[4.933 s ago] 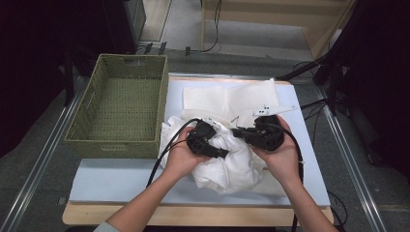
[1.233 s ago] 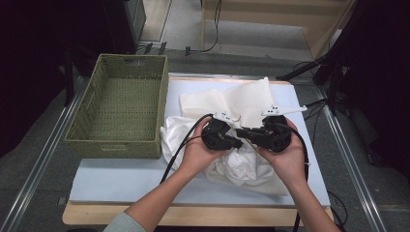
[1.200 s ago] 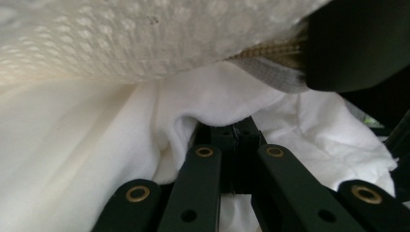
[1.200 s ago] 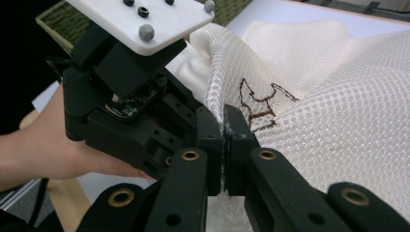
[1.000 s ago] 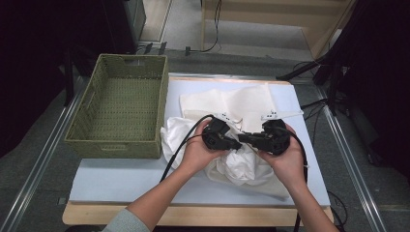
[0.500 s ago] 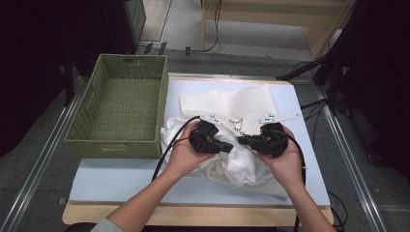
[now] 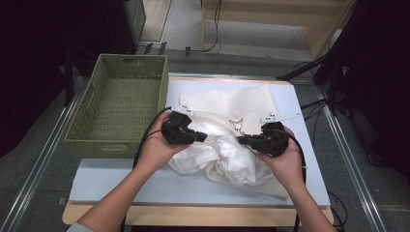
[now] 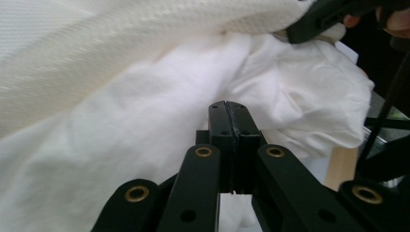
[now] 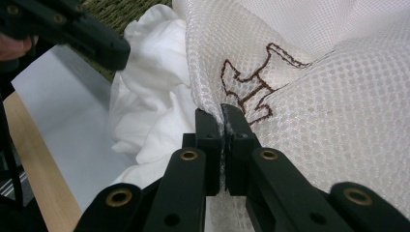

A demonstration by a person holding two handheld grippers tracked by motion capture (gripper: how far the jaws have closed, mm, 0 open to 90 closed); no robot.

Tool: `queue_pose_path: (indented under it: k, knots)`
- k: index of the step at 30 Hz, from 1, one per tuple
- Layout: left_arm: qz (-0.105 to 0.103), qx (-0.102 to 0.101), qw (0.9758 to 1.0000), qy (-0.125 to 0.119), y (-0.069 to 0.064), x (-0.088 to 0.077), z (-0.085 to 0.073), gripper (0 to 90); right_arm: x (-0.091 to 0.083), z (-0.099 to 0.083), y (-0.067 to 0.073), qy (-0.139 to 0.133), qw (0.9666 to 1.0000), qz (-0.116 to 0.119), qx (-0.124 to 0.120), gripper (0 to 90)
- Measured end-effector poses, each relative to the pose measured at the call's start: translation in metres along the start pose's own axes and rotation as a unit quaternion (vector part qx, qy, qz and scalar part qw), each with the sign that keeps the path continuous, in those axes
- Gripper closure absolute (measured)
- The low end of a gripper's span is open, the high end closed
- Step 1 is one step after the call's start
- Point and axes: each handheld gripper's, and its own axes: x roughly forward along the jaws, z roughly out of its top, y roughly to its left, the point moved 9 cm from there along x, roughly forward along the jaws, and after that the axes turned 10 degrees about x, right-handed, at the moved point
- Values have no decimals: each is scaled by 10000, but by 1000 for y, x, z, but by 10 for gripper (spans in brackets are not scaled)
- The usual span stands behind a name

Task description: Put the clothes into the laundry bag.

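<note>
Cloth [image 7: 227, 145] lies mid-surface [image 7: 121, 186]. Right hand-held gripper [image 7: 240, 139] is clamped on its mesh layer; left hand-held gripper [image 7: 204, 138] is closed, empty, at 9 o'clock, cloth just beyond.

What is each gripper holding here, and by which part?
Right gripper pinches the white mesh laundry bag at a fold beside its brown embroidery. Left gripper is shut; no grip visible.

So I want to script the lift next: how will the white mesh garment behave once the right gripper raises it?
Probably floppy: the white mesh garment already folds and bunches where the right gripper pinches it. Likely light for its size, being thin open netting. The single pinch point may let it sag and drag the crumpled white cloth beneath along the table.
</note>
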Motion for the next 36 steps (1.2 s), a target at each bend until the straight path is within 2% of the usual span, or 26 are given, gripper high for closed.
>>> queue_pose_path:
  k: [4, 7, 10, 13, 17, 21, 22, 25, 27, 28, 31, 36]
  knots:
    - [204, 7, 9998, 39, 20, 0, 6, 900, -1, 0, 0, 14, 10000, -4, 18, 883]
    - [254, -167, 9995, 87, 31, 13, 5, 896, -2, 1, 0, 10, 10000, -3, 10, 883]
    - [359, -143, 9990, 214, 35, 30, 2, 896, -2, 1, 1, 9, 10000, 5, 22, 883]
    - [229, -123, 9992, 309, 28, 46, -2, 900, -3, 1, 0, 22, 10000, -2, 16, 883]
    - [61, -159, 9994, 306, 17, 58, -7, 900, -4, 1, 0, 13, 10000, -8, 6, 883]
    - [-193, -132, 9991, 342, 10, 62, -11, 900, -5, 2, 0, 10, 10000, -3, 20, 883]
    - [-198, -155, 9992, 314, 8, 62, -11, 900, -5, 2, -1, 18, 10000, 2, 19, 883]
    - [-420, -198, 9988, 175, 0, 63, -9, 900, -5, 2, -1, 14, 10000, -7, -10, 883]
    - [-574, -115, 9982, 107, -10, 65, -8, 900, -5, 2, -2, 15, 10000, -12, 11, 884]
    - [-599, 9, 9981, 140, -16, 66, -7, 900, -5, 2, -2, 16, 10000, -15, 7, 883]
    - [-628, 218, 9976, 203, -27, 72, -5, 900, -5, 2, -3, 24, 10000, -30, 0, 883]
    - [-791, 194, 9967, 46, -38, 81, 1, 900, -6, 2, -4, -2, 10000, -71, 25, 883]
